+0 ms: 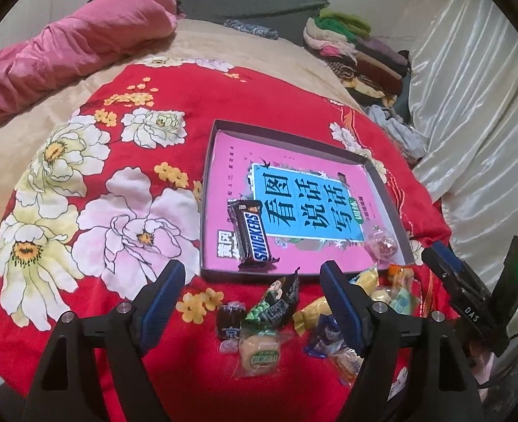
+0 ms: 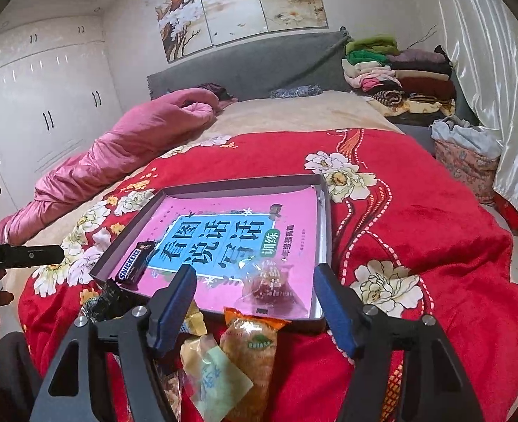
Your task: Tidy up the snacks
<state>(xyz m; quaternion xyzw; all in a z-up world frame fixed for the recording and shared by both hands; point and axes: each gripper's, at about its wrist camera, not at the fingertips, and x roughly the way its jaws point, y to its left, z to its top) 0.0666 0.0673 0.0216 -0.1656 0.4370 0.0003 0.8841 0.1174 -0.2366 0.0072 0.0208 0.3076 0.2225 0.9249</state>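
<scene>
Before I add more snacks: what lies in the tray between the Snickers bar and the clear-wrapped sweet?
Only the pink book's cover, seen in both views.

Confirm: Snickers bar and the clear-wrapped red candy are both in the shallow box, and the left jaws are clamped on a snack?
Not quite. The Snickers bar and the clear-wrapped red candy do lie in the shallow box, but the left gripper stands open and empty; the loose snacks lie untouched on the blanket beneath it. The left wrist view shows this.

Snickers bar (image 1: pixel 253 234) glossy plastic wrapper; tray (image 1: pixel 387 190) matt cardboard; red blanket (image 1: pixel 125 161) plush cloth
</scene>
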